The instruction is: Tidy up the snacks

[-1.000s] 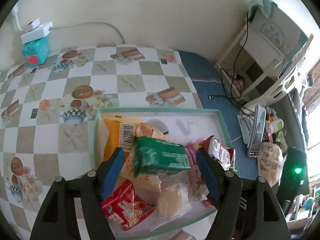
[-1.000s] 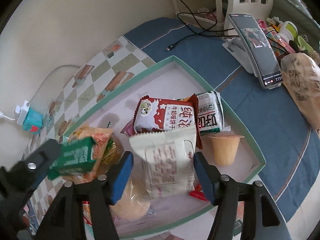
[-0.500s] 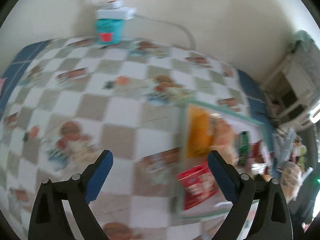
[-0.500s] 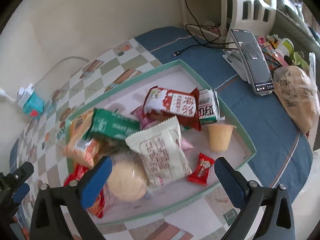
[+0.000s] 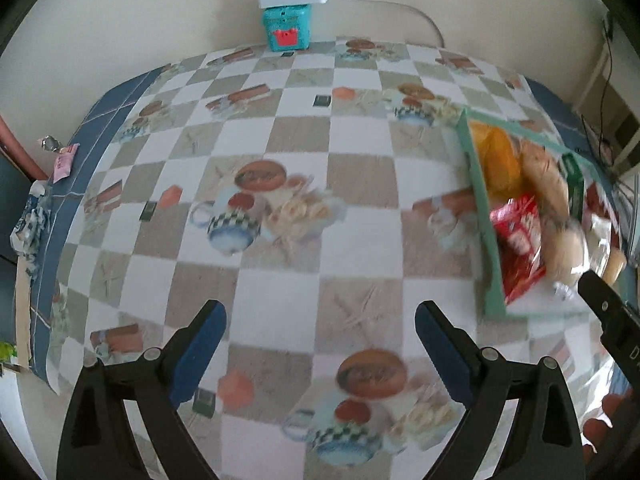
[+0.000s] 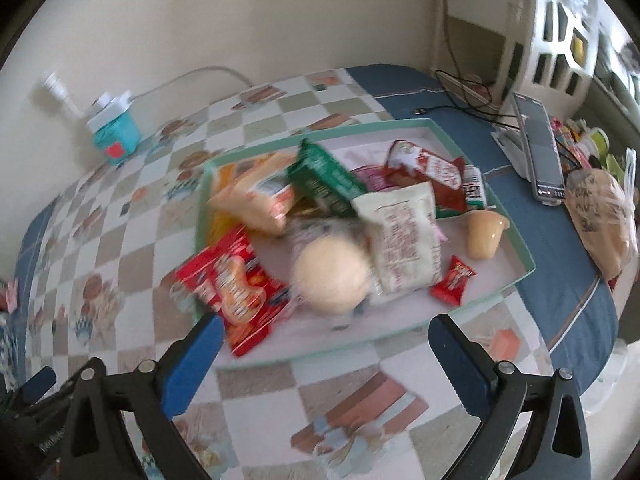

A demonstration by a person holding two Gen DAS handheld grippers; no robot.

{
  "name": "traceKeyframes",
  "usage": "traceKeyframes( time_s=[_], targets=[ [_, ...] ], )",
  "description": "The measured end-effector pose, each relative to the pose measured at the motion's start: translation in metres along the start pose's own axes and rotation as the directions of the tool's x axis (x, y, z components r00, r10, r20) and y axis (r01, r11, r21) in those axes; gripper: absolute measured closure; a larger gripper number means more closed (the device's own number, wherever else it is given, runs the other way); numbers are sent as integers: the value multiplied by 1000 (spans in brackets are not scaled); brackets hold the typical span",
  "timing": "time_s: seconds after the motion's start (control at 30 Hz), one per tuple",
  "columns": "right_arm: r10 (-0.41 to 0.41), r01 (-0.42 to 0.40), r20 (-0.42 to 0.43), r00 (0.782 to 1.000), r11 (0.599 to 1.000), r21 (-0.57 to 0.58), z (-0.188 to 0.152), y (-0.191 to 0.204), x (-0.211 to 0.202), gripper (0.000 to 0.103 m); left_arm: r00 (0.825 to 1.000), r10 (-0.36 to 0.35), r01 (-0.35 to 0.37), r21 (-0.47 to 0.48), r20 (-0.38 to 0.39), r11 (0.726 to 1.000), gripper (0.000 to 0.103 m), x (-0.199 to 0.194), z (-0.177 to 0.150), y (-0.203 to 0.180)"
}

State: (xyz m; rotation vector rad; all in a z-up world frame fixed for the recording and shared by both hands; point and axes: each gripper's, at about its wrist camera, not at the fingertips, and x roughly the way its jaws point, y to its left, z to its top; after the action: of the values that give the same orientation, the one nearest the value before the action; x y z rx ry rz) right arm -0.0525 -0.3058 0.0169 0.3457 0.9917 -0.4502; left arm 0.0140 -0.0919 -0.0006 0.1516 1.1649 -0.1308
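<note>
Both of your tools are released and carry nothing: the left tool [image 5: 320, 332] hangs over bare checkered tabletop [image 5: 280, 280], and the right tool [image 6: 324, 344] sits just in front of the tray [image 6: 516, 240], whose rim is beside its pads. The snacks lie piled in that tray at the blue-cloth end of the tabletop. Expect them to be light, crinkly and slippery; pinch each by a sealed end seam or across its narrow width, gently, since contents may crush. The white packet [image 6: 400, 240] lies flat with its long axis running away from you. The green packet [image 6: 326, 182] leans tilted against its neighbours. The jelly cup [image 6: 484, 232] lies tipped on its side; its foil lid looks delicate.
</note>
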Motion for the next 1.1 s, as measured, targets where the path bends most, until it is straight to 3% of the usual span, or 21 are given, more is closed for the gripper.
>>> traceKeyframes(
  time_s=[0.17, 0.43, 0.77, 1.1],
  targets=[
    [0, -1, -6, 1000, 999, -38, -13, 13, -4, 0, 998, 62, -61, -18, 21, 998, 7, -4, -8, 10],
    [-19, 17, -23, 1000, 997, -80, -23, 24, -1, 0, 998, 69, -68, -56, 13, 996, 7, -5, -11, 25],
    [-32, 27, -38, 999, 994, -109, -27, 29, 6, 0, 998, 45, -48, -53, -48, 997, 7, 7, -13, 24],
    [-42, 36, -52, 998, 992, -118, -26, 28, 11, 0, 997, 49, -51, -41, -57, 998, 7, 11, -12, 24]
  ],
)
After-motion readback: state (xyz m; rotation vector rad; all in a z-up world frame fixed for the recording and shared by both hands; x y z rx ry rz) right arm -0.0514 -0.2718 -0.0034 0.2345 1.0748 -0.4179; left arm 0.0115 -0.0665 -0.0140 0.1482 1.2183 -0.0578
